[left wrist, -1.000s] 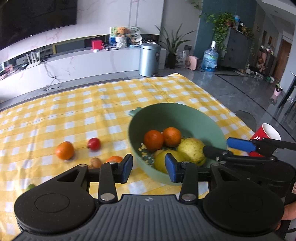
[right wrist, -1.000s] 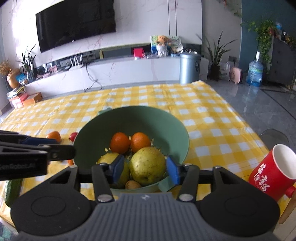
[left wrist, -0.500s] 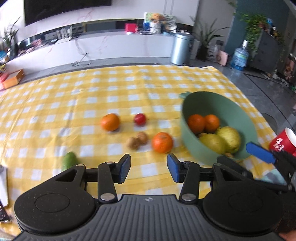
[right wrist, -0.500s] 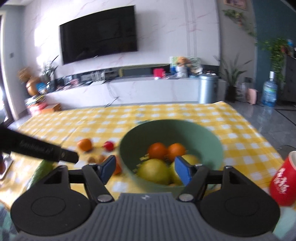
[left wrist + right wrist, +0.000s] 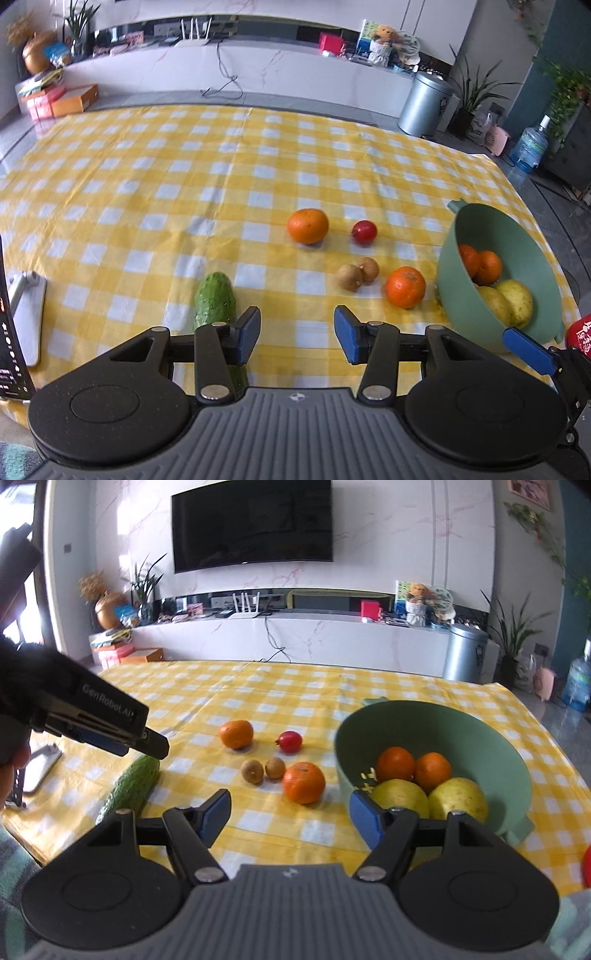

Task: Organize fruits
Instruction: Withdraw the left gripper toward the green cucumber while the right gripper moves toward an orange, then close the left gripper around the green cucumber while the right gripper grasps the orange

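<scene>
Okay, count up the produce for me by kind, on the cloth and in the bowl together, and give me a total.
Oranges: 4, two loose on the cloth, two in the green bowl
Yellow pears: 2, in the bowl
Small brown round fruits: 2
Small red fruit: 1
Cucumber: 1
Total: 10

A home living and dining room. A large black television (image 5: pixel 253 522) is hanging on a marble-patterned wall (image 5: pixel 388 535), above a long white media console (image 5: pixel 295 638) that is carrying a router (image 5: pixel 243 605), a teddy bear (image 5: pixel 419 594) and small boxes. Potted plants (image 5: pixel 513 627) are standing by a silver pedal bin (image 5: pixel 465 651) and a water jug (image 5: pixel 530 147). In front, a table is wearing a yellow-and-white checked tablecloth (image 5: pixel 184 177), with fruit lying on it.
</scene>
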Motion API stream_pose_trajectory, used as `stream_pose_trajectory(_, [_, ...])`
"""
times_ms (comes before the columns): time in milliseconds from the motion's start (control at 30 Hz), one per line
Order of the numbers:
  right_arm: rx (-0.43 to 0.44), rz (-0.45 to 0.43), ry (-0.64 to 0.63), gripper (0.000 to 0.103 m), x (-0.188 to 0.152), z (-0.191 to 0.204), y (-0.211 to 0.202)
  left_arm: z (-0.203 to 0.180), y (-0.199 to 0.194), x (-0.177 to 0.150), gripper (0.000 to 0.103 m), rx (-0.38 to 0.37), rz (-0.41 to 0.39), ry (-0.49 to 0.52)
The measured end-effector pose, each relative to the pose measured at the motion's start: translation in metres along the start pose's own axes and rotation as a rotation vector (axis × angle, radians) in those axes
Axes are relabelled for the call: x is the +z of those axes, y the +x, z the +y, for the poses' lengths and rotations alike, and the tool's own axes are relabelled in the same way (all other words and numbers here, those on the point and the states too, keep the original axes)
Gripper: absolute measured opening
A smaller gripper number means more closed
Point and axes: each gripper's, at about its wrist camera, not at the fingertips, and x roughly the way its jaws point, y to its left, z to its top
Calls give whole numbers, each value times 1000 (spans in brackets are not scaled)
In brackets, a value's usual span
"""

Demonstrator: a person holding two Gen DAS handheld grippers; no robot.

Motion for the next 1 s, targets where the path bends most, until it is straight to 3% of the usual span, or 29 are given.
stream_pose_trajectory(333, [-35, 15, -110, 68, 2, 19, 23, 32, 17, -1, 55, 32, 34, -117])
stream_pose_trajectory(600, [-94, 19, -189, 55, 2, 30, 43, 50, 33, -4, 56, 52, 91, -177])
stream_pose_trajectory(800, [-89, 54, -178, 51, 2, 31, 58, 52, 36, -5, 59, 65, 109, -163])
stream_pose_trajectory(1000, [-153, 97, -205, 46, 1, 37, 75, 47, 46, -10, 61, 95, 171, -105])
